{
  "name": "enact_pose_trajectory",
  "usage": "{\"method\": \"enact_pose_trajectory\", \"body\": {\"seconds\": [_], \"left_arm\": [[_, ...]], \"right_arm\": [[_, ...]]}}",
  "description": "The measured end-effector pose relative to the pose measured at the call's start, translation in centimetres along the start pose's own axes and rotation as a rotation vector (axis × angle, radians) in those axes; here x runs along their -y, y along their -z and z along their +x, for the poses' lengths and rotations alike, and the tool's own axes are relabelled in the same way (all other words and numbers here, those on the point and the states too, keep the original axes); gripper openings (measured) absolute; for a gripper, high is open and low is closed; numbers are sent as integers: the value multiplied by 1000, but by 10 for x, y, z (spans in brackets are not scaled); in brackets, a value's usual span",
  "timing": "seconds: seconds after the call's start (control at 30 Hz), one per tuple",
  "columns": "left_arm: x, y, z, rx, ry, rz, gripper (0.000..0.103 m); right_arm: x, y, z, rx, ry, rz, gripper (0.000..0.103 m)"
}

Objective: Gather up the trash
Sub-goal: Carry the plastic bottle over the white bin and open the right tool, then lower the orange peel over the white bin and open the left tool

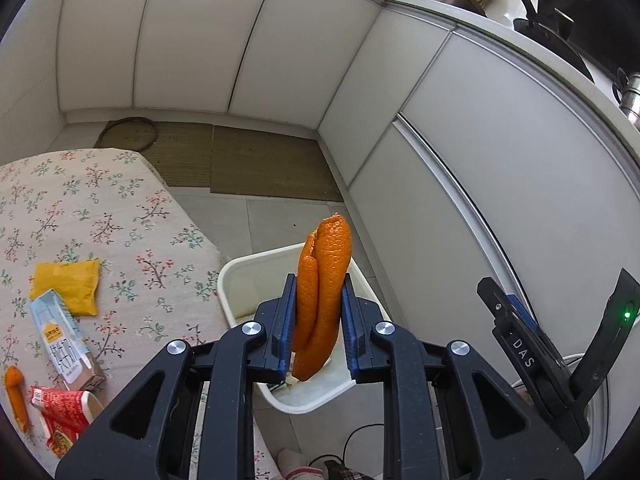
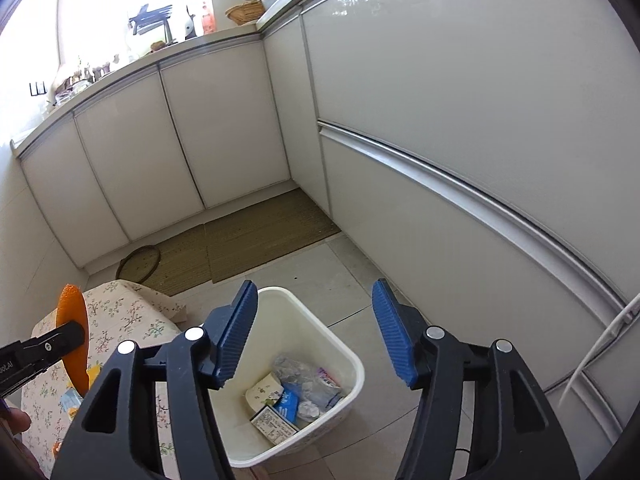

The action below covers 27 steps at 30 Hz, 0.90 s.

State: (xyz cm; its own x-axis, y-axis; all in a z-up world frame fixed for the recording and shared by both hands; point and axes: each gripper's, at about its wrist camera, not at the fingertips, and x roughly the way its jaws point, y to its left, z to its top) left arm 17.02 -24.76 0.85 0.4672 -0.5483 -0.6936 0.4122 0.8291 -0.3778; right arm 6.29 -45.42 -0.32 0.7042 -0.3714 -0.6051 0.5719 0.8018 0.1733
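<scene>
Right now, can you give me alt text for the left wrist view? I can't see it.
The left gripper is shut on a curled orange peel, held upright above a white trash bin on the tiled floor. To the left, a floral-covered table holds a yellow packet, a drink carton and a red wrapper.

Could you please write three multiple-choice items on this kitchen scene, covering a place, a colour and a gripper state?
1. Where does the white plastic bin stand?
A. on the floor by the floral-cloth table
B. on the counter
C. on the table

2. What colour is the curled peel in the left gripper?
A. green
B. orange
C. brown

3. How is the right gripper?
A. shut on a carton
B. shut on nothing
C. open, empty

Key: A, tiles surround the bin beside the table; B, the peel is bright orange; C, blue pads stand apart above the bin.
</scene>
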Motion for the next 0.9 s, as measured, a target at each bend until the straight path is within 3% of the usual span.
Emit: {"method": "enact_pose_trajectory", "body": {"seconds": [0.23,0.47,0.63,0.77,0.83,0.9], "left_arm": [[30,13,30,-33,17,95,21],[38,18,50,-46,18,135,27],[35,15,51,-32,3,120,52],[35,17,52,-25,-23,130,67],[36,17,51,-15,-50,138,86],[37,18,46,22,-106,145,96]], "right_arm": [[35,-2,2,5,76,51,77],[38,-2,2,25,134,25,86],[36,3,-1,44,178,-22,91],[29,6,-3,50,199,-47,96],[26,6,-4,57,205,-60,96],[23,7,-6,63,213,-72,96]]}}
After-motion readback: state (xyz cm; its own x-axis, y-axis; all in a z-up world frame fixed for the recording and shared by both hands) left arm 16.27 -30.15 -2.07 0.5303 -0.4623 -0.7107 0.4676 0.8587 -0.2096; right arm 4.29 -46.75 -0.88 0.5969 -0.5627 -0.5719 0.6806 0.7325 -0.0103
